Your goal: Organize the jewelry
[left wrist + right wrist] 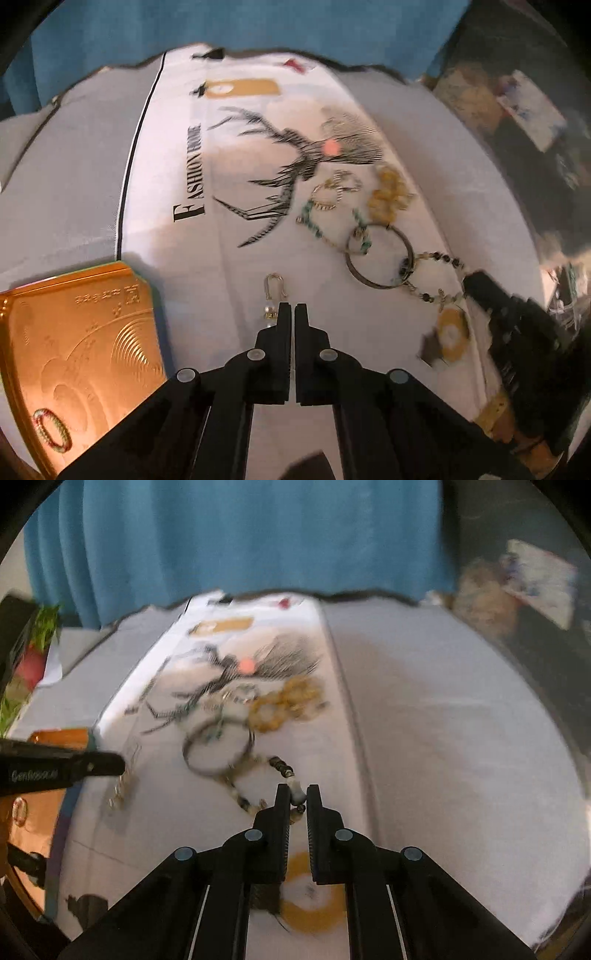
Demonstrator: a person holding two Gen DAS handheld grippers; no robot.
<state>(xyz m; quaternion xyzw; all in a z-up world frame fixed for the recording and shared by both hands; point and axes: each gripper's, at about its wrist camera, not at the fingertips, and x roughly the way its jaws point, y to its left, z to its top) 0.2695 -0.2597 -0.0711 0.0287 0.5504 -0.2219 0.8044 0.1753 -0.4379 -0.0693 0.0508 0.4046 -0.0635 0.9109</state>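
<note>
Left gripper (294,310): sitting low centre of the left wrist view, jaws closed together with only a thin slit showing; whether anything is pinched between them cannot be told.
Pearl earring (272,299): lying on the cloth just left of the left gripper's tips, its gold hook pointing up the frame, its pearl end partly hidden behind the left finger.
Gold tin (74,354): filling the lower left of the left wrist view, a red-and-green beaded ring (51,430) resting on its embossed surface.
Right gripper (297,794): sitting low centre of the right wrist view, jaws nearly closed and pinching a pale bead of the dark beaded bracelet (282,766).
Bracelet loop: trailing from the tips toward the frame's middle, meeting the metal bangle (218,749).
Yellow disc (314,908): showing blurred beneath the right gripper, bottom centre.
Jewelry pile: spreading across mid-frame in the left wrist view, with a green beaded strand (314,221) and amber beads (389,194) lying beside the bangle.
White cloth (229,266): covering the table, printed with a stag and lettering in the upper middle.
Blue curtain (258,535): hanging across the top of both views.
</note>
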